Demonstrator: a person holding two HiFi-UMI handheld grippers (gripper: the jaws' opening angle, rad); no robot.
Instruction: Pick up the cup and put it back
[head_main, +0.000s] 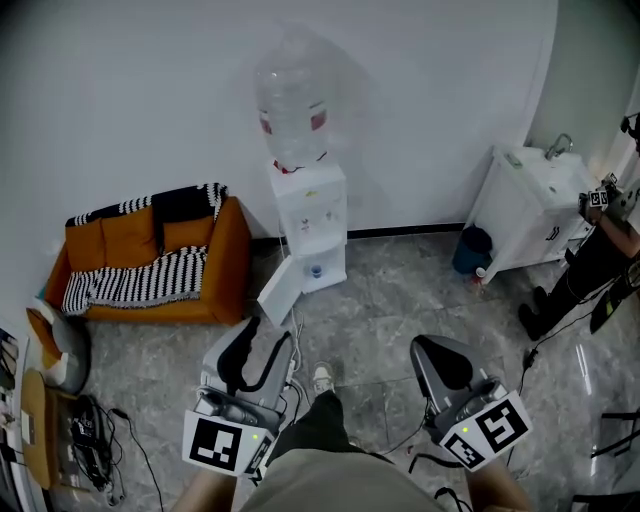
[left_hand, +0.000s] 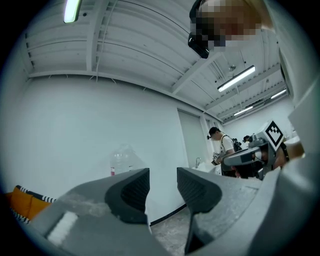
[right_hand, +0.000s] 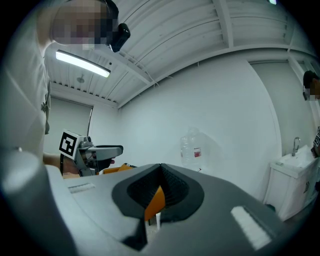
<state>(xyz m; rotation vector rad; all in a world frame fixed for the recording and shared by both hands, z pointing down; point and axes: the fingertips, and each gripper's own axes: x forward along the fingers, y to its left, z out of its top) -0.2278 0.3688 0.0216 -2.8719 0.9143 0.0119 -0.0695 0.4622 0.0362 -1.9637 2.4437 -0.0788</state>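
Grey marbled floor (head_main: 400, 285) lies ahead, and the cup is not yet in play: both tools hang low in front of the person, well apart from everything. On the left gripper (left_hand: 163, 182) the jaws stand apart with a clear gap, and nothing shows in it but the far wall. On the right gripper (right_hand: 161, 174) the jaws are together, tips meeting, with nothing clamped. The orange sliver showing through is only the sofa beyond.

At twelve o'clock stands the white water dispenser (head_main: 310, 215), with a clear plastic bottle (head_main: 292, 105) on top and its lower door (head_main: 278, 290) swung open. Inside that lower compartment sits a small blue thing (head_main: 316, 270). It looks like the cup, though it's too small to be sure.

The orange sofa (head_main: 130, 240) with a black-and-white striped blanket (head_main: 135, 280) is at ten o'clock. The white sink cabinet (head_main: 530, 205) is at two, with a dark blue bin (head_main: 472, 248) just beside it. Another person (head_main: 590, 265) stands out at three.

So the step in hand, I'd say, is the approach. To do it well:
- Walk toward twelve and get low enough that the gripper comes level with the compartment.
- Lead with the left gripper, since its jaws stand parted.
- Go straight in past the open door without clipping it.
- Widen the jaws if the cup looks broader than the gap.
- Bracket the cup's wall squarely at mid-height, then close gently, because a light cup nudged first may tip or skid back.
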